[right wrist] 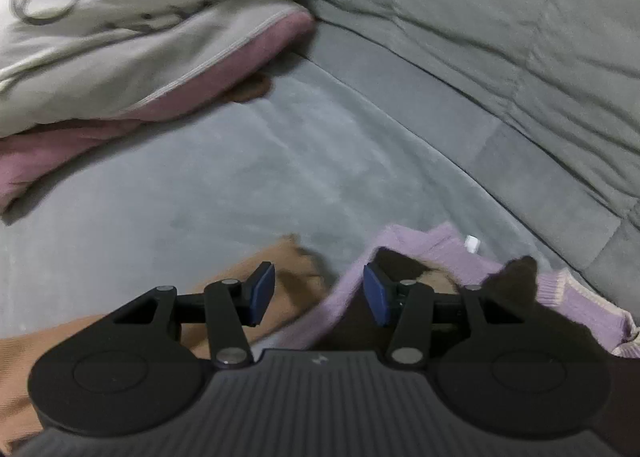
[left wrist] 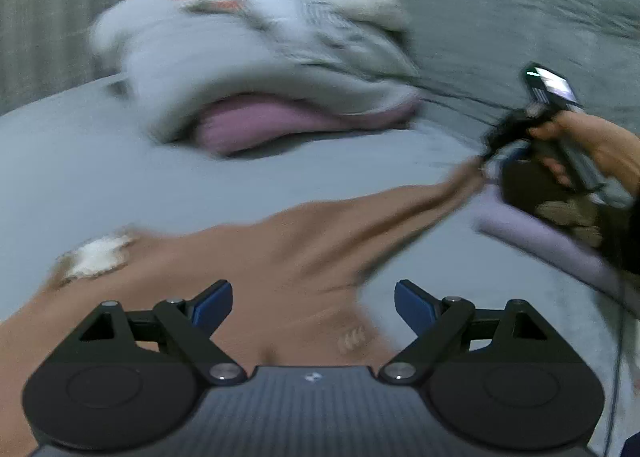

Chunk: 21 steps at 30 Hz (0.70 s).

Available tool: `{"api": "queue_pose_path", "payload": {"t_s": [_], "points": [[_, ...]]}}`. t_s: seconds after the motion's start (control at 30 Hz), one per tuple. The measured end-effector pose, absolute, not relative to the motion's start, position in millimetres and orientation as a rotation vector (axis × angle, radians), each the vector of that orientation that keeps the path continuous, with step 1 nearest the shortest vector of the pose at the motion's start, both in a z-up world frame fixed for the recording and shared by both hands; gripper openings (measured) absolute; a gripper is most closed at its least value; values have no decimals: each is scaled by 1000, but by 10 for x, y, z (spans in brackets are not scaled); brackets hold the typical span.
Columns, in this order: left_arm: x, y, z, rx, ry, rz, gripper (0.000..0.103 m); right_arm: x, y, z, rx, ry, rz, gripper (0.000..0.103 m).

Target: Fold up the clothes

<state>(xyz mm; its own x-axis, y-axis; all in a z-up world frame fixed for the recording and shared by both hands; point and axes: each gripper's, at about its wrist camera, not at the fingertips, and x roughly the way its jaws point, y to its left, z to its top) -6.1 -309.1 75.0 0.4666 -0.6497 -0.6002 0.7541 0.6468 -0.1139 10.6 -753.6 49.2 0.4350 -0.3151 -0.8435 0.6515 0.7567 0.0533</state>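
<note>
A tan garment (left wrist: 280,257) lies spread on the grey plush surface (left wrist: 120,177), with a white fluffy patch (left wrist: 96,257) at its left. My left gripper (left wrist: 314,299) hovers open just above it with nothing between its blue pads. One tan sleeve stretches right toward my right gripper (left wrist: 494,155), which a hand (left wrist: 592,137) holds. In the right wrist view, my right gripper (right wrist: 319,291) stands partly open over the sleeve end (right wrist: 292,277), and its pads press on nothing. A lilac sweater (right wrist: 440,245) with a dark brown figure lies just right of it.
A heap of clothes (right wrist: 120,37), white-grey over pink (right wrist: 60,153), sits at the back left. A rumpled grey-green blanket (right wrist: 480,17) rises along the back and right. Bare grey plush (right wrist: 240,177) lies between the heap and the tan garment.
</note>
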Motion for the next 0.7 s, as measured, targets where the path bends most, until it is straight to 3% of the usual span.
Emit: {"api": "queue_pose_path", "payload": {"t_s": [0.2,0.23,0.27,0.37,0.7], "points": [[116,-3745,530,186,679,-883,89,121,-7804,194,528,970,-499,44],[159,-3779,504,179,689,-879,89,127,-7798,145,537,970,-486,37],[246,-3812,473,157,709,-876,89,161,-7773,165,544,977,-475,19],[336,-3833,418,127,745,-852,89,172,-7736,101,570,977,-418,9],[306,-3116,616,38,725,-771,89,-182,-7259,1019,416,713,-343,8]]}}
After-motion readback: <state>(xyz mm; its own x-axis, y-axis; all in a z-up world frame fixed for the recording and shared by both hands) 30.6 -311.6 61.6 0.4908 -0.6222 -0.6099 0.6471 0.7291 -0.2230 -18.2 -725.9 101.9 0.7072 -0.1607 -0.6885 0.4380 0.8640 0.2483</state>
